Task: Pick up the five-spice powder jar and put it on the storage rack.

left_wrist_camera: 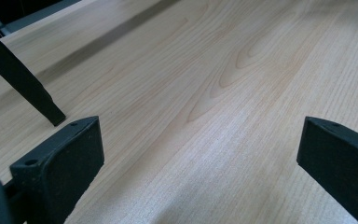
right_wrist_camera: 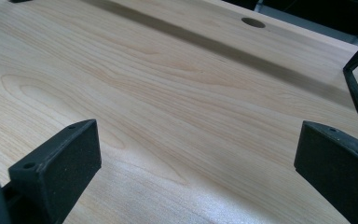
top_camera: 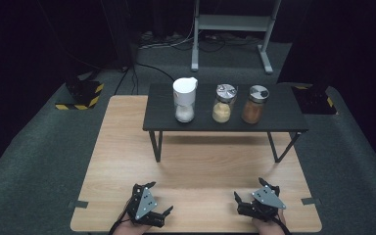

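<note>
Left gripper (top_camera: 157, 199) low at the bench's (top_camera: 200, 161) near edge, jaws spread wide, nothing between them, just bare pale wood grain. Blunt black jaw blocks with small screw holes, matte. Grey three-cornered plate on top, hand under it at the bottom edge, pointing forward and a bit inward. Thin black shelf leg (left_wrist_camera: 23, 79) planted on the wood just ahead of it in the left gripper view.

Right gripper (top_camera: 254, 195) same story: jaws wide, empty, hovering close over the bench, well apart from the left one.

Up on the dark shelf (top_camera: 225, 122) across the bench, far from both: white jar (top_camera: 184, 99), then yellow jar (top_camera: 223, 103), then orange jar (top_camera: 255, 104), in a row, upright, glass with round lids.
</note>
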`<state>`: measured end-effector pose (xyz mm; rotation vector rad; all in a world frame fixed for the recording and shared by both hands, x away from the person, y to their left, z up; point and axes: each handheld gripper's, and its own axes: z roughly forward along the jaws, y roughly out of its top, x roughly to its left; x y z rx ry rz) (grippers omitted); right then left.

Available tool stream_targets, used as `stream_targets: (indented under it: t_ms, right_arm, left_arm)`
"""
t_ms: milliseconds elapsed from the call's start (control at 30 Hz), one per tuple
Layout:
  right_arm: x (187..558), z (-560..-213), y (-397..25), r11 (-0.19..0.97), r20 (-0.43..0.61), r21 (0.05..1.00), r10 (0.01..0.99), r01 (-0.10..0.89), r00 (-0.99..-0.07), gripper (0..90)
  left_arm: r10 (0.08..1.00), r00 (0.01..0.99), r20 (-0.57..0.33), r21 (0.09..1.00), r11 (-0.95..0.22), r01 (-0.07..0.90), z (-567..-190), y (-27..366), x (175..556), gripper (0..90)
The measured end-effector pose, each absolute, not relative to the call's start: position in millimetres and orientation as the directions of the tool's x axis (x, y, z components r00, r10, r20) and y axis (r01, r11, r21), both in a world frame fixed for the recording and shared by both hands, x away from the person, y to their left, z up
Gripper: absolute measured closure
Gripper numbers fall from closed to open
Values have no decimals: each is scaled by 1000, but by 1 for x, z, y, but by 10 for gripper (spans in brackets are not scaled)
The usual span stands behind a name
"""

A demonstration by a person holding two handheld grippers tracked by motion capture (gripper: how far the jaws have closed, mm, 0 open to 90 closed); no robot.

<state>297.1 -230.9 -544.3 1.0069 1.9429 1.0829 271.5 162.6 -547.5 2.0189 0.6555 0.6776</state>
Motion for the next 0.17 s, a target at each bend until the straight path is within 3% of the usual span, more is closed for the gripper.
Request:
stream_targets:
  t_ms: [167]
  right_arm:
    - [297, -544, -234, 330, -170, 898, 870, 290, -462, 0]
  left_arm:
    - [680, 705, 201, 865, -460, 198, -548, 163, 272, 7]
